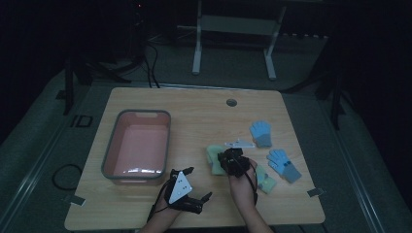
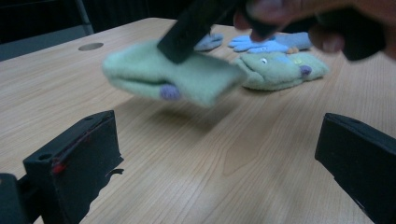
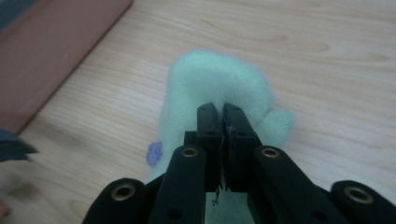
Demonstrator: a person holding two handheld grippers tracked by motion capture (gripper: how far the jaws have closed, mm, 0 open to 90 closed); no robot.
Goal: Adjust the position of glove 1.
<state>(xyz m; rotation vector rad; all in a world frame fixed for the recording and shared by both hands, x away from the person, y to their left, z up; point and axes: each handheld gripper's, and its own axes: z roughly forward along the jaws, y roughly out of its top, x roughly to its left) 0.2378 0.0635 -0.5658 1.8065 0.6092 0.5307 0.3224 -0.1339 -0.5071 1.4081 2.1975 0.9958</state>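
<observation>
The table [image 1: 194, 104] is a light wooden top with rounded corners. Its far half is bare, apart from a small round grommet [image 1: 231, 102] near the far edge. The near-right corner area is also bare wood.

The bin [image 1: 137, 145] is a grey-rimmed, pink-lined tub on the left part of the table, with its long sides running from near to far. A strip of bare wood separates its right wall from the gloves and grippers.

Two blue gloves [image 1: 261, 133] lie flat on the right part of the table, well apart from the bin and near the right edge. A second green glove [image 1: 266, 180] lies flat just to the right of the person's right hand.

The left gripper [image 1: 192, 187] rests near the table's front edge, just below the bin's near-right corner. Its jaws stand wide apart with bare wood between them.

The right gripper [image 1: 232, 158] sits near the table's middle, between the bin and the blue gloves. Its jaws are clamped together on the green glove [image 3: 219, 88]. The pads pinch the fabric, and the glove's body bulges out beyond the fingertips. In the left gripper view the green glove hangs from the jaws clear of the wood, with a shadow beneath it, and its purple spot [image 2: 169, 92] faces the camera.
</observation>
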